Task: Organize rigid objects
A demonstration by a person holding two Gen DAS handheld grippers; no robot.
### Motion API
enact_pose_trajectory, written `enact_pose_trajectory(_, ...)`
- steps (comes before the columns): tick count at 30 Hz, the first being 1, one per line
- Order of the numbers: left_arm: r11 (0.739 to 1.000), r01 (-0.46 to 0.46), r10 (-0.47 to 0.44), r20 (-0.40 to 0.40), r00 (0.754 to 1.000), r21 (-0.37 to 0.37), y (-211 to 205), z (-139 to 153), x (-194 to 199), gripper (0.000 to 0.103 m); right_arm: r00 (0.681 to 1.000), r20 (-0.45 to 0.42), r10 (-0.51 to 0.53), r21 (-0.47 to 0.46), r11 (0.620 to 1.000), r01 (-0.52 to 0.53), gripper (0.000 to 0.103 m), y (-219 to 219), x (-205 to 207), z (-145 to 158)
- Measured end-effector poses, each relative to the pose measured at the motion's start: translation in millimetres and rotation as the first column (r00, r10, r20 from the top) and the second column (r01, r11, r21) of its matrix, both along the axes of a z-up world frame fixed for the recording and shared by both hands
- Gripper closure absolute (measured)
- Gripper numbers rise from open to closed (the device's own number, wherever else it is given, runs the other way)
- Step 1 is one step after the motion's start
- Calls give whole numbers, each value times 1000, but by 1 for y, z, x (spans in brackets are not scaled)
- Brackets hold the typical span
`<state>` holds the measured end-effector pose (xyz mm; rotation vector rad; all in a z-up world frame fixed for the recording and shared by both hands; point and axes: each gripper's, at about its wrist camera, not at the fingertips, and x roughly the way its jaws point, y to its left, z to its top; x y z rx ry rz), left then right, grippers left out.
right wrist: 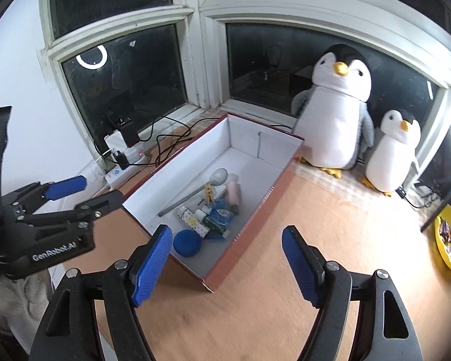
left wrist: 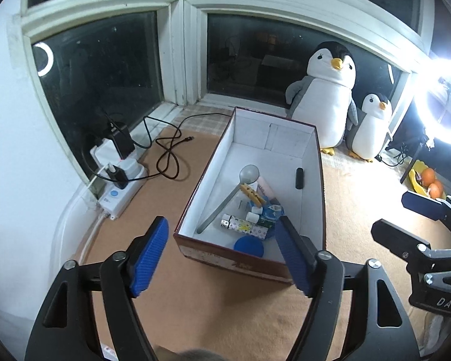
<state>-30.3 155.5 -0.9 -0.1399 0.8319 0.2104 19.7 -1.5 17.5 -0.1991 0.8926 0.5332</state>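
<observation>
The cardboard box [left wrist: 311, 198] stood open on the tan mat [left wrist: 171, 310], its long axis running from the near edge away toward the window [left wrist: 111, 69]. In the left wrist view its near short wall faced the camera; in the right wrist view the box lay to the left, angled away to the upper right.

All small items lay inside the box, gathered in its near half. A metal spoon [left wrist: 225, 201] lay diagonally, bowl at the far end, handle pointing near and left toward the near left corner. A yellow clothespin [left wrist: 251, 195] lay across it, its long axis running near-right. A pale pink tube [right wrist: 234, 195] lay just right of the spoon bowl, roughly parallel to the box's length. A patterned white tube [left wrist: 245, 225] lay crosswise beside a blue tape roll [right wrist: 222, 213]. A round blue lid [left wrist: 249, 248] sat flat nearest the near wall. A small black cylinder [left wrist: 299, 178] lay apart by the right wall, lengthwise.

The left gripper [left wrist: 222, 258] hung over the near end of the box, jaws spread wide, nothing between the pads. The right gripper [right wrist: 225, 266] hung over the near right corner of the box and the mat, jaws likewise wide apart and empty.

Two plush penguins [left wrist: 327, 96] stood at the far right by the window. A power strip [left wrist: 120, 192] with cables lay at the far left.
</observation>
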Motion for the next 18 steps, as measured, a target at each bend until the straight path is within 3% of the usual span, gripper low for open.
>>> enact_pose_trajectory(18, 1000, 7, -7, 27, 1000, 16, -15, 13, -21, 22, 999, 16, -42, 28, 999, 41, 28, -26, -16, 9)
